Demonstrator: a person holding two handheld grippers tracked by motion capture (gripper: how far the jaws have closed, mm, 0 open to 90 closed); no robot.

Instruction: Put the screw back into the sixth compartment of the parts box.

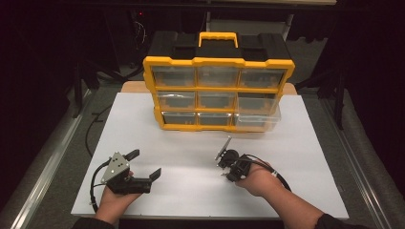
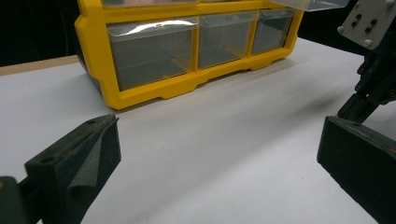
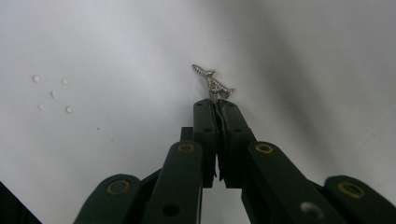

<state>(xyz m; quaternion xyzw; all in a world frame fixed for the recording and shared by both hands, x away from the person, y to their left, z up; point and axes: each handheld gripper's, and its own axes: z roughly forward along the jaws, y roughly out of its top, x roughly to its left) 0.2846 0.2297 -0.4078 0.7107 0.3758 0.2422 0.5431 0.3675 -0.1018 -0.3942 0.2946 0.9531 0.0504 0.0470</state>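
Jaws of the right gripper (image 3: 215,103) are pressed together on small silver screws (image 3: 214,83), which stick out just past the tips, over the white table (image 3: 93,46). The left gripper (image 1: 143,164) stands wide and empty, well apart, near the yellow drawer organizer (image 1: 217,93).

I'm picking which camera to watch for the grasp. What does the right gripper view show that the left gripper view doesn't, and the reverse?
Right gripper view: the right gripper shut on small silver screws, with tiny white specks on the sheet. Left gripper view: the left gripper with its jaws wide apart and nothing between them, facing the yellow drawer organizer with its clear drawers. Both: the white tabletop.
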